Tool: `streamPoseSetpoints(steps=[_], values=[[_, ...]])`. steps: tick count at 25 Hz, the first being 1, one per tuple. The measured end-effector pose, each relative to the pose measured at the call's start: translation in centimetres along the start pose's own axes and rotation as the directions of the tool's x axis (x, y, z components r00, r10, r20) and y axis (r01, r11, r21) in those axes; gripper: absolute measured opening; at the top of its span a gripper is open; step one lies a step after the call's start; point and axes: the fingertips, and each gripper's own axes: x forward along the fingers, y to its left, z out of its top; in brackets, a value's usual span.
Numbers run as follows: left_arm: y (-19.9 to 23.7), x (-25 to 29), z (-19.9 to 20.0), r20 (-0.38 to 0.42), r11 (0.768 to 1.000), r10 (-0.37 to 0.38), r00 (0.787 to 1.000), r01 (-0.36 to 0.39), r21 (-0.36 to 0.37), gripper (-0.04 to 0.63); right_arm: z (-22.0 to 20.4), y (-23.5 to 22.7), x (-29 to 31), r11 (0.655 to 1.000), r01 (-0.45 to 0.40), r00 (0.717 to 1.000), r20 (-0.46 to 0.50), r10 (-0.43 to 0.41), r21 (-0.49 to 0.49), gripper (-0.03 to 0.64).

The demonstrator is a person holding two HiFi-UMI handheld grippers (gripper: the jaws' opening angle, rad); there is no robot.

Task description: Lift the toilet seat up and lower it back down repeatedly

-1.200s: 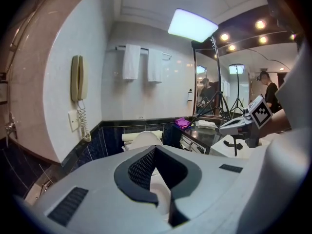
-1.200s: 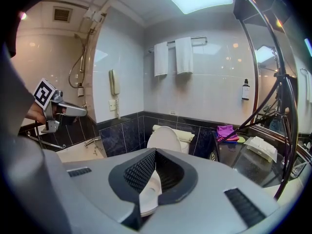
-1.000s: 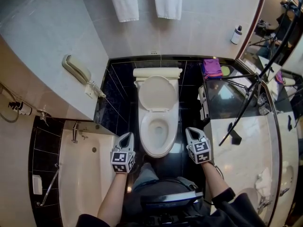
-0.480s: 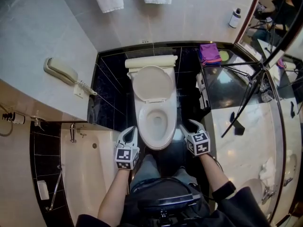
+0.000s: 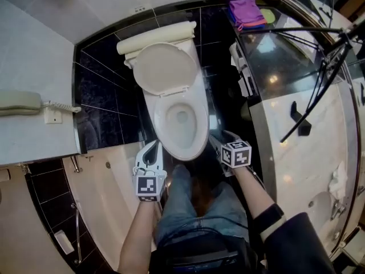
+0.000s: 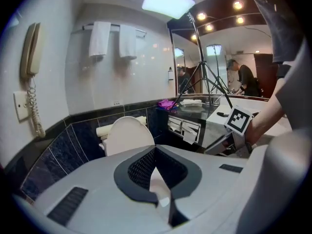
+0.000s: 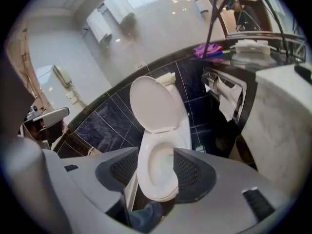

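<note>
Left hand-held gripper [image 5: 151, 148], jaws together, just beside toilet bowl rim [image 5: 155, 127]

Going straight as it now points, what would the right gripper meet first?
Probably the front rim of the toilet; the right gripper has just been opening its jaws, nothing held. Depth unclear.

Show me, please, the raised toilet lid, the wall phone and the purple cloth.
toilet lid [image 5: 165, 68], head view, middle of its raised face.
wall phone [image 5: 17, 101], head view, on the handset.
purple cloth [image 5: 246, 9], head view, middle of its top.
</note>
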Motion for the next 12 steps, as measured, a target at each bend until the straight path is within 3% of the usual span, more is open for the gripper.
streamPoseSetpoints(steps=[4, 12], values=[[0.3, 3.0, -5.0, -0.01, 1.0, 0.007, 1.0, -0.007, 0.006, 0.0, -5.5, -3.1, 6.0, 0.997, -0.002, 0.998, -0.067, 0.007, 0.076, 0.249], [-0.5, 8.1, -15.1, -0.058, 0.997, 0.038, 0.998, -0.042, -0.064, 0.0, -14.9, -7.8, 15.7, 0.974, -0.022, 0.988, -0.143, 0.056, 0.225, 0.247]])
